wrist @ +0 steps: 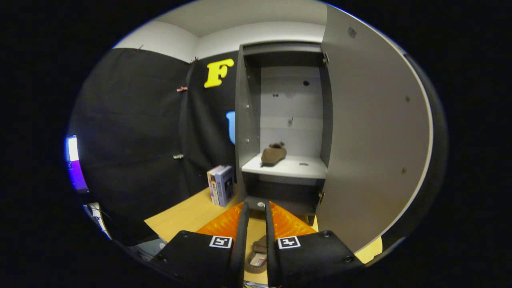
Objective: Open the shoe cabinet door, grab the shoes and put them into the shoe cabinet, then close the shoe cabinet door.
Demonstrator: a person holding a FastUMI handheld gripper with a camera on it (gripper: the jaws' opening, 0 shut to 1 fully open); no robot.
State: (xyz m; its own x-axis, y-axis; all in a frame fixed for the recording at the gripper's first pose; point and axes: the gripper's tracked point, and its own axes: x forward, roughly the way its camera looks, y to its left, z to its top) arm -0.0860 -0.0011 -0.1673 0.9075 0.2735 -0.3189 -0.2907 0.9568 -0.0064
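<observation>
A brown shoe [273,154] is seen lying on the pale shelf [292,167] inside the grey shoe cabinet [245,120], whose flat door [372,132] is swung wide open beside it. A second shoe [258,256] is seen low between the fingers of the gripper [256,210], which are drawn close together with a narrow gap; whether it is gripped cannot be told. A smooth wooden table [188,216] is seen beneath, with boxes [221,185] standing near the cabinet.
</observation>
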